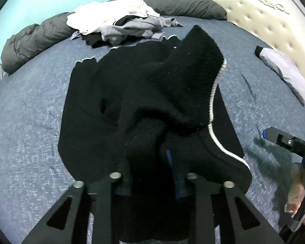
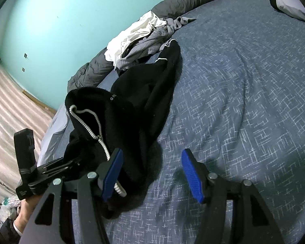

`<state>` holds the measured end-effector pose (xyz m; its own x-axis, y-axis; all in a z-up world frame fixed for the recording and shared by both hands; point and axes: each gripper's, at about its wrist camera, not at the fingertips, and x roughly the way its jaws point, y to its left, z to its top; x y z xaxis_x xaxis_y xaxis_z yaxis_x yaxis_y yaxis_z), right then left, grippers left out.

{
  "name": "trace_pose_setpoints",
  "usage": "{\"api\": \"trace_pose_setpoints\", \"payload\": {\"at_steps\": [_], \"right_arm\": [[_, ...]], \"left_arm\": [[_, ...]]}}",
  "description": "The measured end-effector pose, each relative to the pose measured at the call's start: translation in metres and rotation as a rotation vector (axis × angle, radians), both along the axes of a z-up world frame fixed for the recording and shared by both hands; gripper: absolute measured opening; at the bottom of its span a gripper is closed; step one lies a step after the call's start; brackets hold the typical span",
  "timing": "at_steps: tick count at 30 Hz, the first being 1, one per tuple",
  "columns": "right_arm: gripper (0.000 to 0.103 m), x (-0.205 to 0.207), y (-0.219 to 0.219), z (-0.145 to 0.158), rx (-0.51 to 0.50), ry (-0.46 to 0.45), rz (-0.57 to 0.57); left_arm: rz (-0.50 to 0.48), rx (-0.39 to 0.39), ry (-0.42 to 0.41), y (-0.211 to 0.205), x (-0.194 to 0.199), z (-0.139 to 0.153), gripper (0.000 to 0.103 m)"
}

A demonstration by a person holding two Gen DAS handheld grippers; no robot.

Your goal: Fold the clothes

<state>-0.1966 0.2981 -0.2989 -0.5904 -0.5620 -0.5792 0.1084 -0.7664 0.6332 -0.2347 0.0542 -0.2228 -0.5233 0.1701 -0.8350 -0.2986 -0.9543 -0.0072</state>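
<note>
Two close wrist views angled down onto the bed [image 1: 30,122], apparently sharing the black garment [image 1: 132,93] near its left edge.

A black knit top [image 1: 136,93] with thin white ribbed trim lies crumpled on the blue patterned bed [image 1: 30,122], one end bunched and lifted into a peak, the far part flat. Its white edge runs down the near side in a wavy line. Beyond it, touching its far end, a loose heap of clothes [image 1: 120,22], white and grey, sits against a dark grey duvet [image 1: 30,40]. A folded pale piece [image 1: 284,71] lies apart by the headboard.
</note>
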Motion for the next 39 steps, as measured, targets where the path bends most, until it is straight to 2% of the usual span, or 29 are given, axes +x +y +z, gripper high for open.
{"api": "trace_pose_setpoints", "payload": {"at_steps": [2, 5, 9, 14, 18, 22, 26, 27, 28, 31, 34, 39], "right_arm": [[0.061, 0.001, 0.000, 0.000, 0.004, 0.002, 0.001], [0.061, 0.001, -0.001, -0.001, 0.006, 0.000, 0.000], [0.061, 0.002, -0.005, 0.000, 0.011, -0.002, 0.008], [0.061, 0.003, -0.015, 0.010, 0.027, 0.017, 0.047], [0.067, -0.001, -0.041, 0.017, 0.070, 0.025, 0.131], [0.067, -0.014, -0.073, 0.015, 0.099, 0.004, 0.225], [0.067, -0.028, -0.091, 0.013, 0.162, 0.006, 0.245], [0.060, -0.033, -0.095, 0.010, 0.164, -0.005, 0.263], [0.034, -0.038, -0.098, 0.007, 0.165, -0.017, 0.280], [0.007, -0.043, -0.100, 0.011, 0.207, 0.003, 0.299], [0.003, -0.039, -0.094, 0.036, 0.214, 0.067, 0.299], [0.003, -0.032, -0.080, 0.103, 0.205, 0.180, 0.284]], "left_arm": [[-0.013, -0.002, 0.010, 0.002, 0.002, 0.003, 0.014], [-0.036, -0.006, 0.036, 0.002, 0.007, 0.010, 0.011], [-0.018, 0.039, 0.049, -0.019, 0.014, 0.020, 0.010], [0.053, 0.107, 0.066, -0.060, 0.022, 0.035, 0.009], [0.089, 0.105, 0.064, -0.081, 0.028, 0.034, 0.009], [0.100, 0.116, 0.063, -0.091, 0.031, 0.029, 0.009], [0.084, 0.128, 0.061, -0.091, 0.034, 0.025, 0.009], [0.081, 0.129, 0.064, -0.091, 0.036, 0.026, 0.009], [0.078, 0.129, 0.068, -0.091, 0.037, 0.028, 0.009], [0.076, 0.126, 0.086, -0.093, 0.042, 0.039, 0.009], [0.086, 0.135, 0.105, -0.098, 0.046, 0.055, 0.009], [0.105, 0.153, 0.166, -0.109, 0.060, 0.096, 0.008]]}}
